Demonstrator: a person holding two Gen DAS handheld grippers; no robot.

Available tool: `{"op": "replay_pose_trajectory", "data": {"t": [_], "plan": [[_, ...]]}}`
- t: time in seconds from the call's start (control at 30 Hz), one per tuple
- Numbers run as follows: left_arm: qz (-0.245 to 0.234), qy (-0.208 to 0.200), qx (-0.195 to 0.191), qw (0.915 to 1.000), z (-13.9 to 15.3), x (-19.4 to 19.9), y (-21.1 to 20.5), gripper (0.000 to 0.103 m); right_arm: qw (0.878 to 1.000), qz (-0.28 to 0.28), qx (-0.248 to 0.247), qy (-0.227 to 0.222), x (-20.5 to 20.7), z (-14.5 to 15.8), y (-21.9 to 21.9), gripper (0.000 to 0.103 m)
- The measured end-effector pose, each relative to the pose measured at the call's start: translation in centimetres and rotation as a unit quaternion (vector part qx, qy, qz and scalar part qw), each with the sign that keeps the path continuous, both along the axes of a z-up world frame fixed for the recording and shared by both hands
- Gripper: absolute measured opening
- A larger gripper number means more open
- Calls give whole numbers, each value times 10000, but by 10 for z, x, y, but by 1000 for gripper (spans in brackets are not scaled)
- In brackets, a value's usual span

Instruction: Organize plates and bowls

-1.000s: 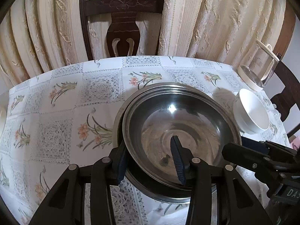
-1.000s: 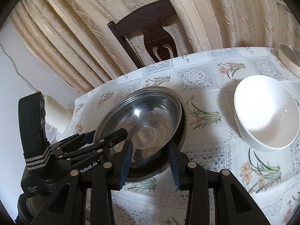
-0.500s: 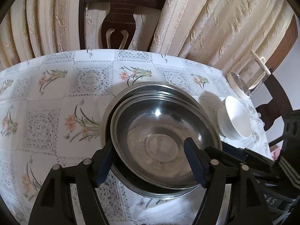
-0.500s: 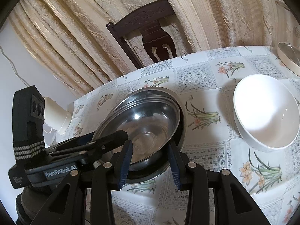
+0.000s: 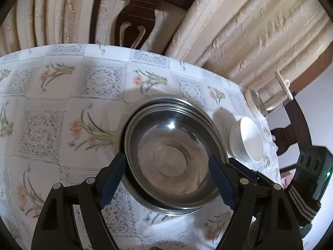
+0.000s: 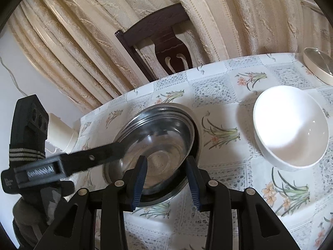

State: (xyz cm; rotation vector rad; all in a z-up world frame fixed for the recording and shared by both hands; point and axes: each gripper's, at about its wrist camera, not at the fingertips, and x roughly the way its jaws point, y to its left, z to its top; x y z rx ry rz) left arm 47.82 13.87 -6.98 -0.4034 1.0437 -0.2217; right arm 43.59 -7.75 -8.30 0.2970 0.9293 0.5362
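Steel bowl [image 5: 170, 158] nested in plate [image 5: 166, 102]; white bowl [image 5: 248, 139] right.

Glass jug [image 6: 320, 66] cut off at frame edge; left hand-held gripper [image 6: 116, 152] motion-blurred.

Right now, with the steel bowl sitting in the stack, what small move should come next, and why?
Probably lift the left gripper clear. Its fingers are opening and no longer press the steel bowl, which sits nested in the steel stack. The white bowl stands apart, likely next; the right gripper is nearest.
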Motion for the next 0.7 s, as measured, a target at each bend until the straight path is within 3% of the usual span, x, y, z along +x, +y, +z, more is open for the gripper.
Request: {"op": "replay_pose_trajectory", "data": {"t": [0.3, 0.7], "plan": [[41, 6, 33, 10000, -2, -4, 5, 82, 9999, -101, -28, -127, -3, 3, -2, 40], [4, -354, 741, 9966, 3, -17, -10, 83, 9996, -227, 135, -138, -17, 0, -16, 40]]}}
